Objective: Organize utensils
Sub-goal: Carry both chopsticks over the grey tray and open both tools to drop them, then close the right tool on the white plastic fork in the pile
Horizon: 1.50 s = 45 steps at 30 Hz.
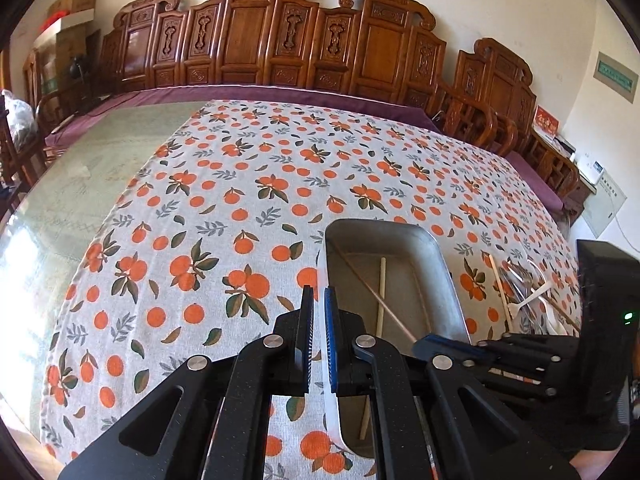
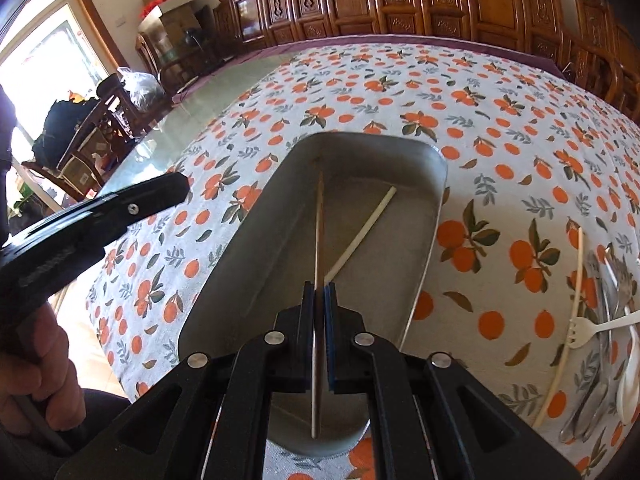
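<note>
A grey metal tray (image 2: pixel 434 168) lies on the orange-print tablecloth; it also shows in the left wrist view (image 1: pixel 440 256). A white chopstick (image 2: pixel 362 232) lies on its floor. My right gripper (image 2: pixel 319 300) is shut on a brown wooden chopstick (image 2: pixel 319 216) that points along the tray, above its floor. My left gripper (image 1: pixel 318 304) is shut on the tray's left rim (image 1: pixel 322 276). To the right of the tray lie a white chopstick (image 2: pixel 576 280), a white plastic fork (image 2: pixel 600 328), a white spoon (image 2: pixel 630 376) and metal cutlery (image 2: pixel 588 400).
The tablecloth (image 1: pixel 240 184) covers the right part of a glass-topped table (image 1: pixel 100 160). Carved wooden chairs (image 1: pixel 248 32) line the far side. The left gripper's body (image 2: pixel 80 224) reaches in from the left in the right wrist view.
</note>
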{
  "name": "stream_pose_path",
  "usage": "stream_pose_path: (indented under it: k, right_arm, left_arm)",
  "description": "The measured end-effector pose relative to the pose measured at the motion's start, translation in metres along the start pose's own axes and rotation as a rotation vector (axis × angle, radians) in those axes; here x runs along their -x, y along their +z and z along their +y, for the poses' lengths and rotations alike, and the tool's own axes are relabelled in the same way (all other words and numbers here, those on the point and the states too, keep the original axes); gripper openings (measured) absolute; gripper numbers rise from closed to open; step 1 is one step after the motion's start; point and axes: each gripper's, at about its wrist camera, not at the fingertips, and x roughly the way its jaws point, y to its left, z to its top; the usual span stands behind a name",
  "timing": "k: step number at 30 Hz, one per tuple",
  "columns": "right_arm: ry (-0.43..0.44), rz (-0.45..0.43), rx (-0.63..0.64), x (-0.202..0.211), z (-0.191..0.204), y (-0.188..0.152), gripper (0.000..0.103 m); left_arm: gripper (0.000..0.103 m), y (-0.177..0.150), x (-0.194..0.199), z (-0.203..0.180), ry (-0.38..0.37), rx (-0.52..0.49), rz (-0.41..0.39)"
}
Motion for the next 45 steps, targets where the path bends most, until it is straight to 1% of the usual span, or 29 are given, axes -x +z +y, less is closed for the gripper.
stream_pose_path:
  k: [6, 10, 13, 17, 18, 19, 20, 23, 24, 26, 27, 28, 29, 33, 34, 35, 39, 45]
  right_arm:
    - [0.034, -0.013, 0.001, 0.0, 0.0, -0.001, 0.009]
    - [0.043, -0.045, 0.016, 0.015, -0.005, -0.003, 0.009]
    - [0.031, -0.086, 0.021, 0.035, -0.017, -0.009, 0.009]
    - [-0.019, -0.136, 0.028, 0.068, -0.046, -0.021, 0.009]
    - [-0.043, -0.147, 0.02, 0.079, -0.059, -0.026, 0.009]
    - [-0.056, -0.154, 0.013, 0.085, -0.068, -0.029, 0.009]
    - [-0.075, -0.164, 0.002, 0.094, -0.08, -0.033, 0.009]
    - [-0.129, -0.182, -0.031, 0.114, -0.113, -0.045, 0.009]
    - [-0.143, -0.185, -0.043, 0.118, -0.123, -0.048, 0.009]
    - [-0.175, -0.191, -0.076, 0.128, -0.145, -0.056, 0.009]
    - [-0.186, -0.192, -0.089, 0.131, -0.153, -0.059, 0.009]
    - [-0.2, -0.193, -0.108, 0.134, -0.164, -0.062, 0.012]
    - [-0.21, -0.192, -0.124, 0.135, -0.173, -0.064, 0.018]
    - [-0.227, -0.182, -0.167, 0.13, -0.195, -0.07, 0.029]
    - [-0.226, -0.177, -0.182, 0.127, -0.2, -0.07, 0.034]
    - [-0.219, -0.172, -0.2, 0.122, -0.205, -0.07, 0.036]
    - [-0.197, -0.159, -0.269, 0.104, -0.214, -0.065, 0.041]
    - [-0.2, -0.142, -0.348, 0.08, -0.224, -0.056, 0.041]
  left_arm:
    - [0.004, 0.0, 0.002, -0.003, -0.008, -0.003, -0.005]
    - [0.004, -0.001, 0.003, -0.011, -0.007, -0.019, -0.009]
    - [0.004, -0.002, 0.004, -0.021, -0.016, -0.037, -0.012]
    - [0.005, -0.005, 0.005, -0.041, -0.038, -0.072, -0.013]
    - [0.005, -0.006, 0.005, -0.047, -0.046, -0.083, -0.012]
    - [0.006, -0.006, 0.006, -0.052, -0.051, -0.09, -0.011]
    - [0.011, -0.007, 0.006, -0.057, -0.056, -0.098, -0.011]
    - [0.018, -0.009, 0.007, -0.072, -0.081, -0.117, -0.008]
    - [0.02, -0.01, 0.007, -0.077, -0.091, -0.124, -0.006]
    - [0.028, -0.011, 0.007, -0.088, -0.102, -0.136, -0.005]
    - [0.029, -0.012, 0.007, -0.093, -0.108, -0.142, -0.005]
    - [0.031, -0.013, 0.007, -0.1, -0.116, -0.151, -0.004]
    - [0.032, -0.014, 0.006, -0.104, -0.121, -0.156, -0.003]
    - [0.034, -0.018, 0.002, -0.127, -0.145, -0.183, 0.008]
    - [0.034, -0.019, 0.001, -0.133, -0.147, -0.196, 0.01]
    - [0.035, -0.02, 0.001, -0.136, -0.148, -0.203, 0.011]
    - [0.035, -0.026, -0.001, -0.148, -0.156, -0.218, 0.011]
    - [0.035, -0.028, -0.006, -0.153, -0.168, -0.21, 0.02]
